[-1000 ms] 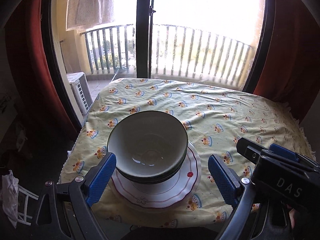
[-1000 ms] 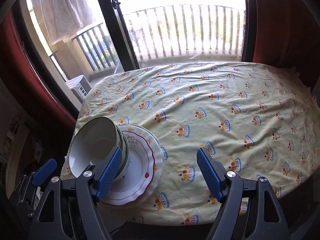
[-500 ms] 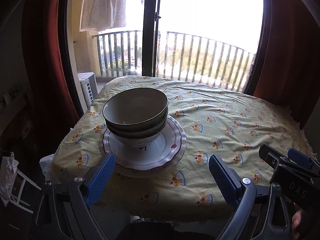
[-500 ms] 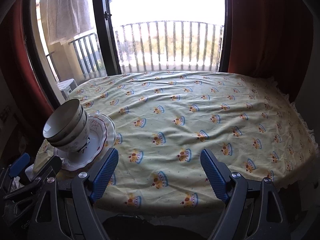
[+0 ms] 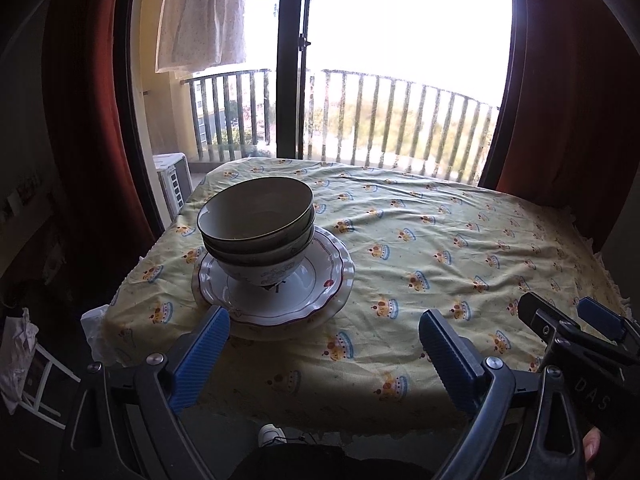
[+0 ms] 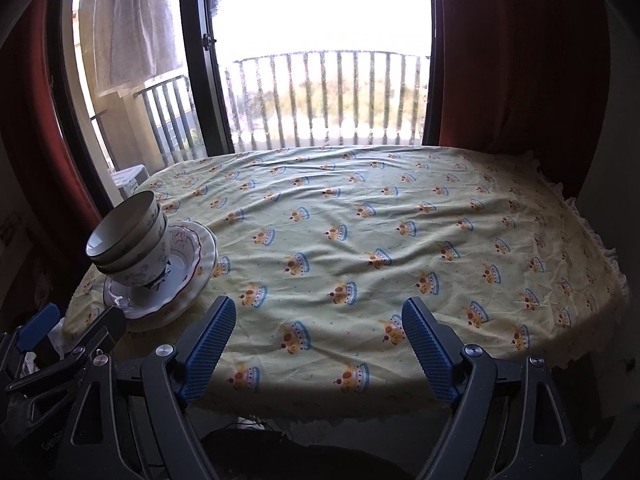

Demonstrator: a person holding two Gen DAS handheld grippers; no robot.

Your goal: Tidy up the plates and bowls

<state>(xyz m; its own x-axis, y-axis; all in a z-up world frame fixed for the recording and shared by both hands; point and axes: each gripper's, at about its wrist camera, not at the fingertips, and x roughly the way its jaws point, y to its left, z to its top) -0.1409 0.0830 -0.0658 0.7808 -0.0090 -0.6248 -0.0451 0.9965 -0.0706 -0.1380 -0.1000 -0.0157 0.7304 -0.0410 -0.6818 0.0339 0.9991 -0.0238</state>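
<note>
Nested white bowls (image 5: 256,228) (image 6: 128,240) with floral print stand stacked on scalloped white plates (image 5: 320,276) (image 6: 192,260) with a red line, near the table's front left corner. My left gripper (image 5: 324,328) hangs open just in front of the plates, over the table's near edge, with nothing between its blue pads. My right gripper (image 6: 318,316) is open too, empty, to the right of the stack above the cloth. The right gripper's body (image 5: 580,344) shows at the lower right of the left wrist view.
A yellow tablecloth (image 6: 360,240) with crown prints covers the table. Behind it are a balcony door frame (image 5: 292,60), railing and red curtains (image 6: 520,60). A white stool (image 5: 36,380) and crumpled paper sit low on the left. A shoe (image 5: 272,434) shows under the table edge.
Both grippers have pulled back from the stack toward the table's near edge. The bowls and plates now look farther off and stay where they were. The right jaws stand slightly wider.
</note>
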